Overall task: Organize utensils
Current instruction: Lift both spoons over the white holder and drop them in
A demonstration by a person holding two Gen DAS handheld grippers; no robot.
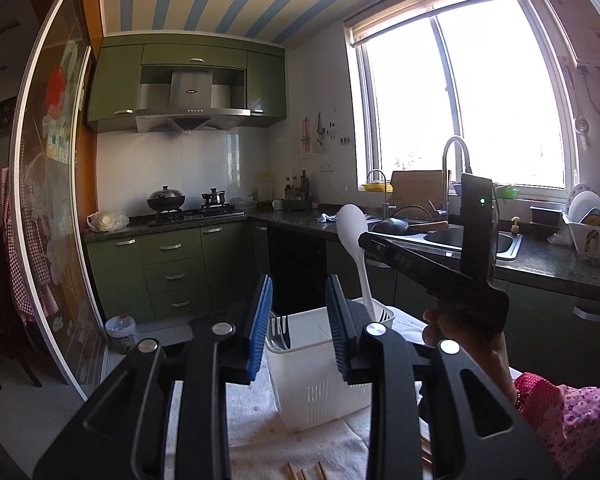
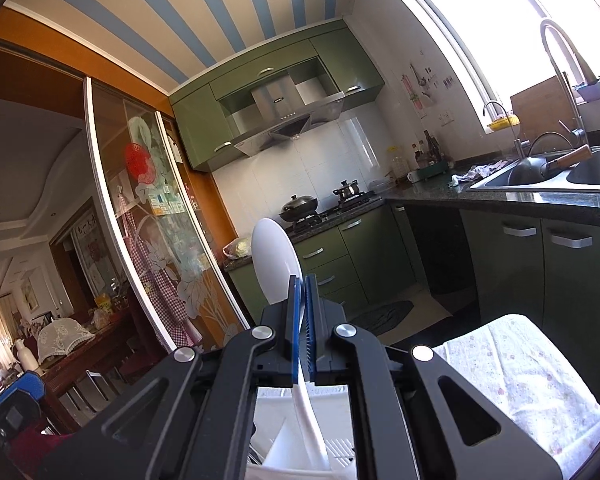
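1. Your right gripper (image 2: 303,280) is clenched on the one white spoon (image 2: 276,264). The scoop points up at 12 o'clock, and the handle goes down into the white caddy (image 1: 320,384) on the flowery tablecloth (image 1: 260,440).
2. Your left gripper (image 1: 298,292) is released, with nothing between its blue pads (image 1: 260,320). It hangs just above the caddy.
3. Lower the spoon slowly and keep it straight up, so the handle slides down into the 1 o'clock pocket and does not tip the caddy.
4. Let go only when the handle feels as if it is resting on the bottom (I cannot see the bottom).
5. Count: one spoon, one caddy, and forks (image 1: 280,326) at 11 o'clock in it (at least two; hard to tell).
6. Some brown chopsticks (image 1: 304,472) lie at 6 o'clock, about three tips showing.
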